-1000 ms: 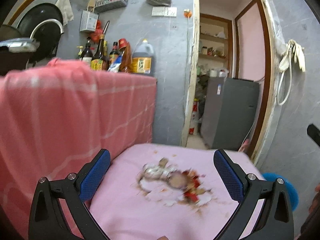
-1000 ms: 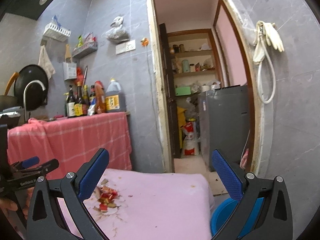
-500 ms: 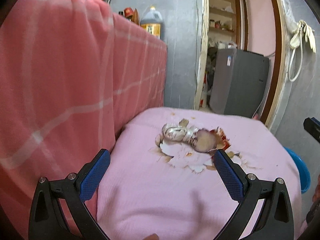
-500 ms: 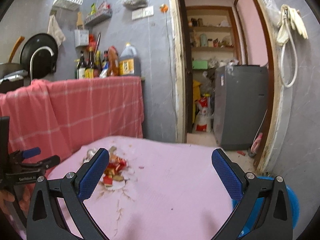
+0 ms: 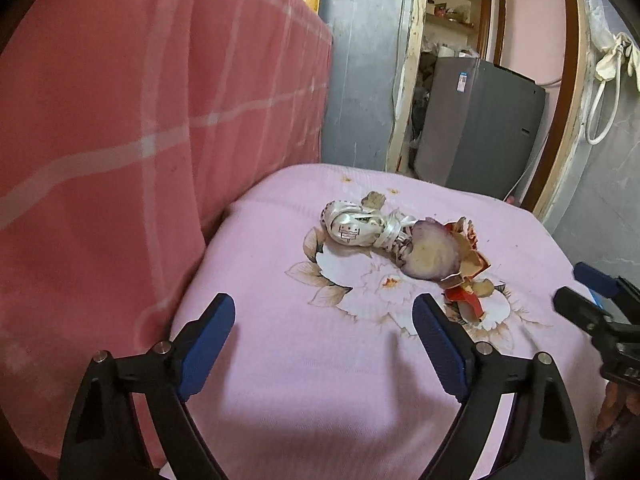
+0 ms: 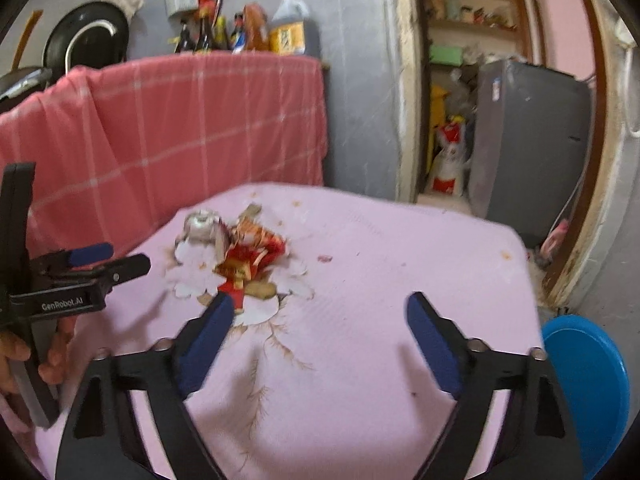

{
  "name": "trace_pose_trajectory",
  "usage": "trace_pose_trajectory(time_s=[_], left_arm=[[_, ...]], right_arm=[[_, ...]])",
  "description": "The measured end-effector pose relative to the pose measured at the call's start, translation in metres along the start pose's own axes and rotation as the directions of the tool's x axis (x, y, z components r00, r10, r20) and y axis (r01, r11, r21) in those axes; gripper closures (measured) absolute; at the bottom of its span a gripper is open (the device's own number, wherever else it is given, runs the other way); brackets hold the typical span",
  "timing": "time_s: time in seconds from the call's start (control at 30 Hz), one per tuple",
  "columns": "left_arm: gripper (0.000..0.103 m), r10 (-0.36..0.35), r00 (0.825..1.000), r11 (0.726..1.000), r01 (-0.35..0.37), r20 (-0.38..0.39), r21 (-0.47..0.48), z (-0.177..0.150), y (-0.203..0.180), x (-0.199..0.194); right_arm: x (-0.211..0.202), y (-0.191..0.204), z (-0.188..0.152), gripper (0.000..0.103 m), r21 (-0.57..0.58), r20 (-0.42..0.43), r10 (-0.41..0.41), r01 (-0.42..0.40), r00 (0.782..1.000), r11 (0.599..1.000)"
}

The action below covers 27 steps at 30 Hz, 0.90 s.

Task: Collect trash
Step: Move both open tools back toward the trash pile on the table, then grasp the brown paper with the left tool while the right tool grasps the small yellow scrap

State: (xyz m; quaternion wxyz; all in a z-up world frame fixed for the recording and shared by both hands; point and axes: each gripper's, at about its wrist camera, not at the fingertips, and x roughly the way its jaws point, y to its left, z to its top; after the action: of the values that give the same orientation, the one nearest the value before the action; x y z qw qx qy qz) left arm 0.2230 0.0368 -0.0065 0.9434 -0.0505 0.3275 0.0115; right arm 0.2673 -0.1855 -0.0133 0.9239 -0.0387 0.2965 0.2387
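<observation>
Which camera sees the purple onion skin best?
The left wrist view. The purple onion skin lies sharp and whole there, between the crumpled silver wrapper and the red scraps. In the blurry right wrist view the scraps mostly hide it.

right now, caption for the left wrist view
Open left gripper above a trash pile on a pink cloth.

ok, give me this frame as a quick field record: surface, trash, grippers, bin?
surface: pink floral cloth-covered table
trash pile: crumpled silver-white wrapper, purple onion peel, torn red paper scraps, clustered on the floral print
left gripper: open, empty, just short of the pile
right gripper: open, empty, pile ahead to its left
round blue plastic bin: beside the table, right of the right gripper
collected: nothing yet
</observation>
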Motion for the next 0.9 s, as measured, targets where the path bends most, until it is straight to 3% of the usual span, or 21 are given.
trace_pose_trajectory(time_s=[0.23, 0.37, 0.47, 0.73, 0.9], left_arm=[[0.016, -0.02, 0.999, 0.999, 0.02, -0.032, -0.025, 0.004, 0.002, 0.007], [0.016, -0.028, 0.998, 0.999, 0.026, -0.05, -0.04, 0.006, 0.004, 0.014], [0.016, -0.036, 0.997, 0.998, 0.033, -0.073, -0.044, 0.006, 0.004, 0.019], [0.017, -0.098, 0.993, 0.995, 0.096, -0.072, -0.028, 0.008, -0.007, 0.017], [0.028, -0.129, 0.988, 0.992, 0.128, -0.087, -0.013, 0.007, -0.014, 0.016]], right_arm=[[0.045, 0.017, 0.008, 0.046, -0.088, -0.143, 0.056, -0.069, 0.988, 0.994], [0.064, 0.025, 0.009, 0.053, -0.121, -0.186, 0.067, -0.09, 0.98, 0.989], [0.069, 0.029, 0.011, 0.056, -0.138, -0.187, 0.071, -0.097, 0.98, 0.986], [0.068, 0.034, 0.011, 0.087, -0.172, -0.168, 0.088, -0.117, 0.982, 0.978], [0.062, 0.028, 0.011, 0.092, -0.153, -0.15, 0.11, -0.133, 0.983, 0.979]])
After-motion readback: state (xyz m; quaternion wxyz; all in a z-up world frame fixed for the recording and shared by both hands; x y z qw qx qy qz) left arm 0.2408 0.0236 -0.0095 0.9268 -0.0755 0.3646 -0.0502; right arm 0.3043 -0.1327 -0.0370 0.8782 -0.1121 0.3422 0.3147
